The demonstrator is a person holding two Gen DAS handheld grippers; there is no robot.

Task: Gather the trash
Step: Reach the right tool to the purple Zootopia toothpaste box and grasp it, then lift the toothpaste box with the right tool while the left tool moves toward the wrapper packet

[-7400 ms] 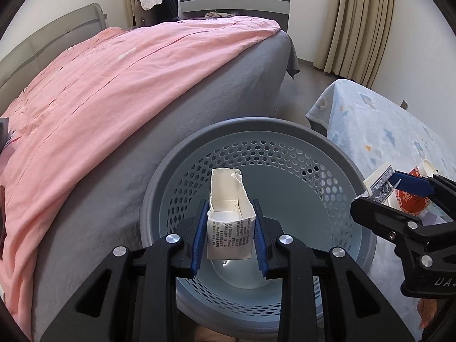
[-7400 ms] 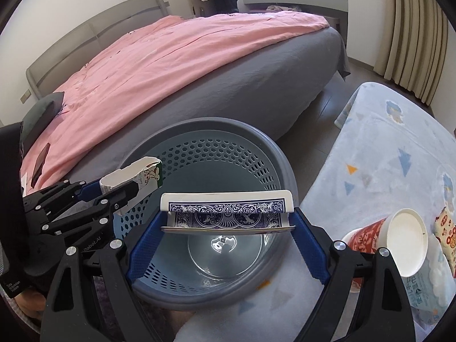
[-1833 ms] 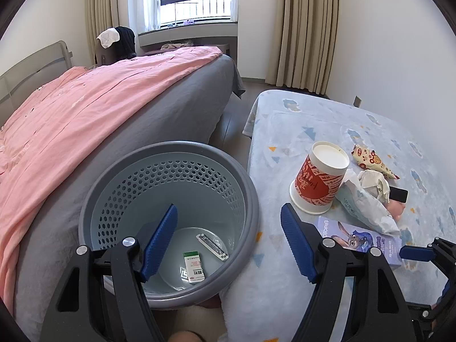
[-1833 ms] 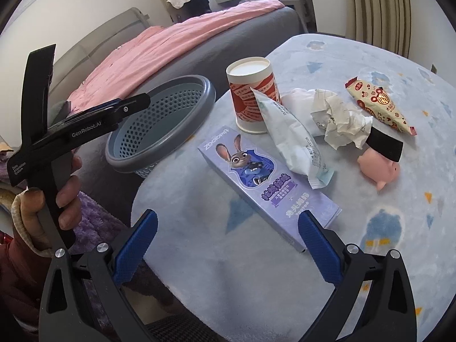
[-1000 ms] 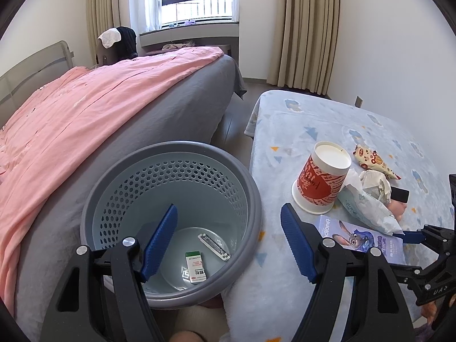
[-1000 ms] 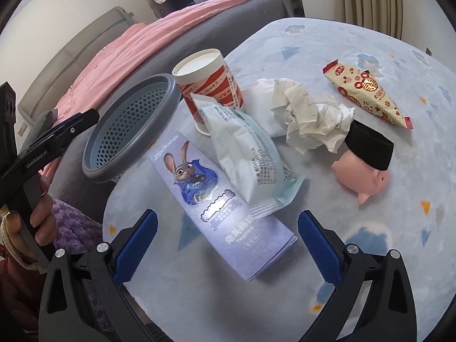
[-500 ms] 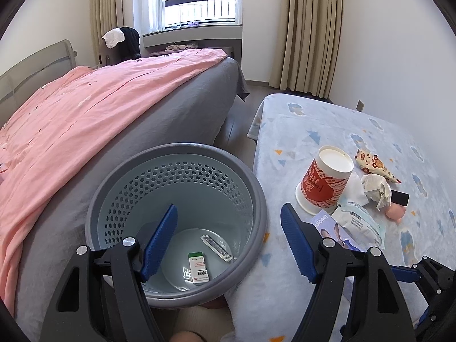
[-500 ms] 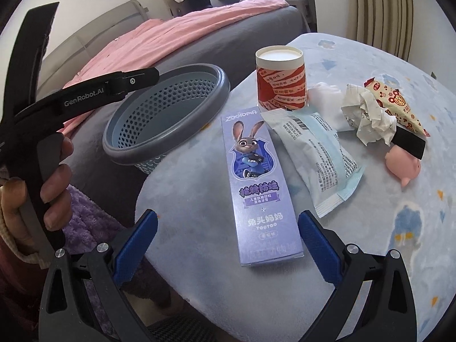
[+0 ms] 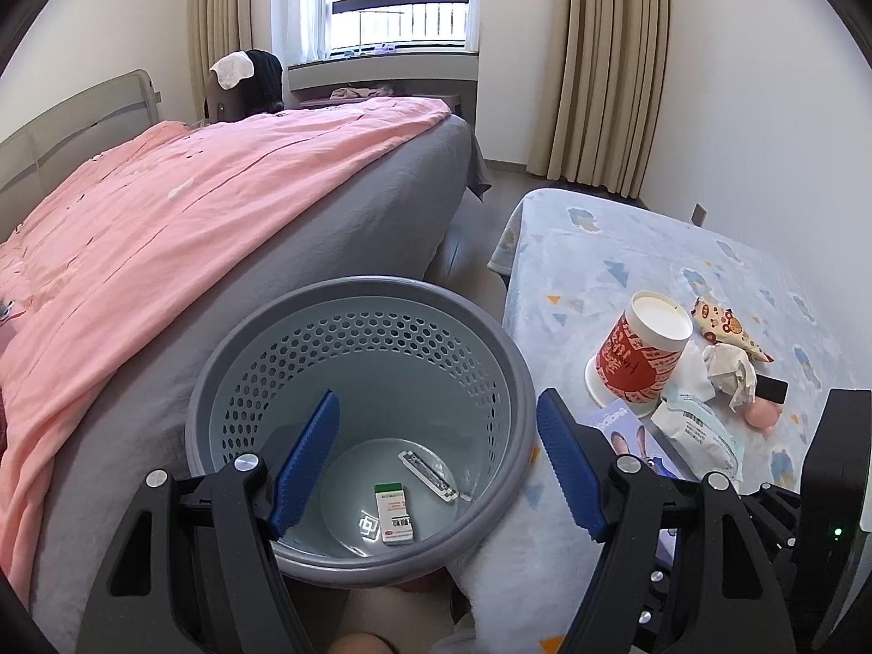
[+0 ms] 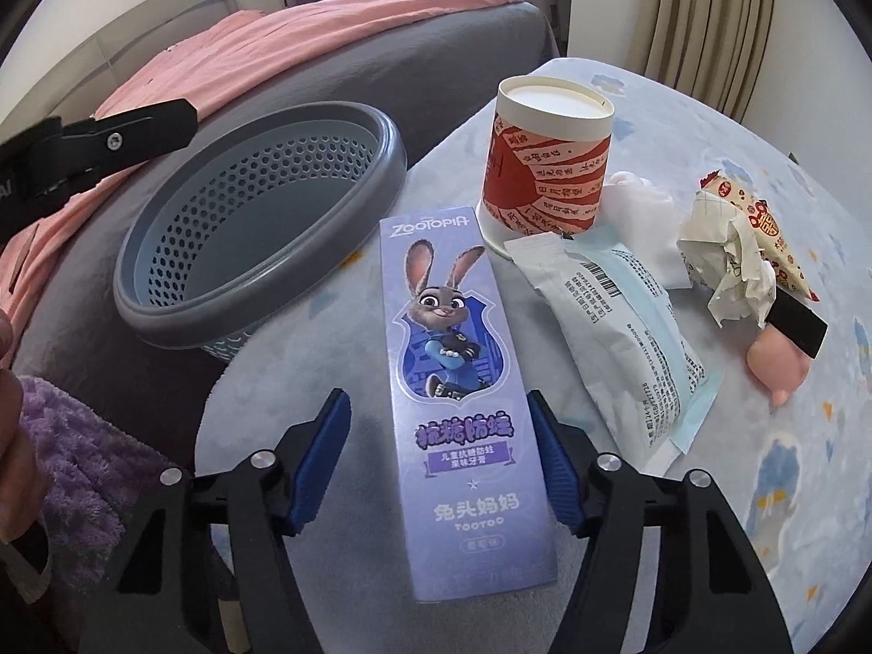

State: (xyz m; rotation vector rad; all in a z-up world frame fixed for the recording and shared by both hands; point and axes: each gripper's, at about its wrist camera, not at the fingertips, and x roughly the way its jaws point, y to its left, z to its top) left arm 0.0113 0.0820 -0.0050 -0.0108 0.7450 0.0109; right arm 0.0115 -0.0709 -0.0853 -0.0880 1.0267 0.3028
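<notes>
A grey perforated trash basket (image 9: 359, 294) stands between the bed and the table; it also shows in the right wrist view (image 10: 261, 294). Inside lie a small white carton (image 9: 393, 512) and a flat card pack (image 9: 428, 475). My left gripper (image 9: 436, 463) is open and empty above the basket. My right gripper (image 10: 441, 452) is open, its blue pads (image 10: 321, 463) on either side of the purple Zootopia toothpaste box (image 10: 452, 381) on the table, not touching it. Beside it lie a white-blue packet (image 10: 621, 338), a red paper cup (image 10: 545, 163), crumpled paper (image 10: 725, 267) and a snack wrapper (image 10: 774, 229).
A pink pig toy (image 10: 774, 365) with a black band lies at the table's right. The table has a pale blue patterned cloth (image 10: 763, 490). A bed with a pink cover (image 9: 191, 207) is at the left. Curtains (image 9: 610, 65) and a window are behind.
My right gripper has moved down and forward over the purple box, so its pads now flank it. The left gripper has stayed open over the basket.
</notes>
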